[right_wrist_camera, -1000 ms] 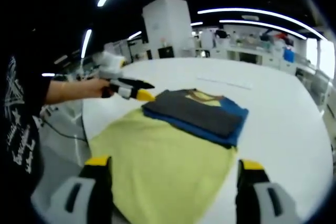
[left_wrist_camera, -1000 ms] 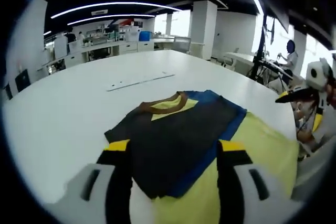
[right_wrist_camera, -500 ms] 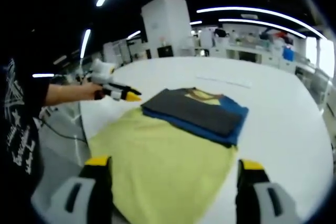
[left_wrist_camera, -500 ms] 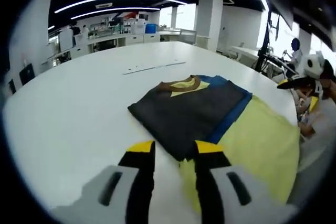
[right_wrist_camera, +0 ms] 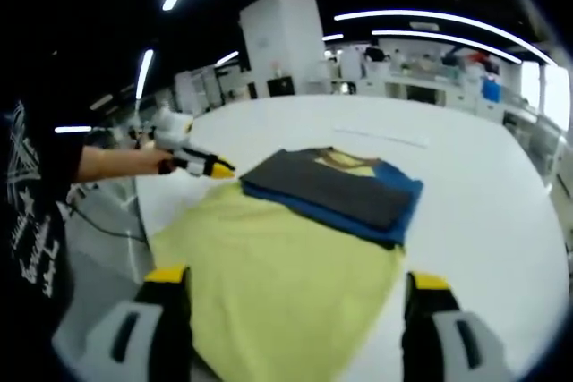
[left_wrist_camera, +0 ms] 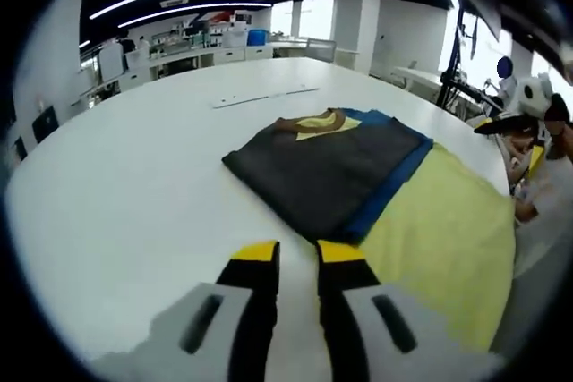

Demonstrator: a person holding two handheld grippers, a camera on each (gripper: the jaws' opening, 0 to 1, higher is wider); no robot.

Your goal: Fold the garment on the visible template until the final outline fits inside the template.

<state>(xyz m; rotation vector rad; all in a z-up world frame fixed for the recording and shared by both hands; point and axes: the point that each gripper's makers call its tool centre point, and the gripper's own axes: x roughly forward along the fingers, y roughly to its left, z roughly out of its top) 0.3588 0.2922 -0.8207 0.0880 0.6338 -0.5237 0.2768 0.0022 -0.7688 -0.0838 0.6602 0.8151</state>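
Shirt (left_wrist_camera: 336,172) folded mid-frame, yellow mat (left_wrist_camera: 443,243) lower right. Left gripper (left_wrist_camera: 295,261) nearly shut, empty; right gripper (right_wrist_camera: 291,292) wide open, empty. Risk: careless grab drags top layer, undoes fold, outline spills off mat.

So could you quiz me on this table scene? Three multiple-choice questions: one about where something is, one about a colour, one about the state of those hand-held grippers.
1. Where does the folded dark part of the garment lie?
A. on the floor
B. on the far end of the yellow part
C. hanging off the table

2. What colour are the tips of the hand-held grippers?
A. yellow
B. red
C. green

3. How does the right hand-held gripper stand?
A. shut on the garment
B. open, holding nothing
C. shut on a ruler

Answers: 1 B, the dark fold rests on the yellow part, on the white table. 2 A, the left hand-held gripper has yellow tips. 3 B, the right hand-held gripper has its jaws wide apart, above the cloth.
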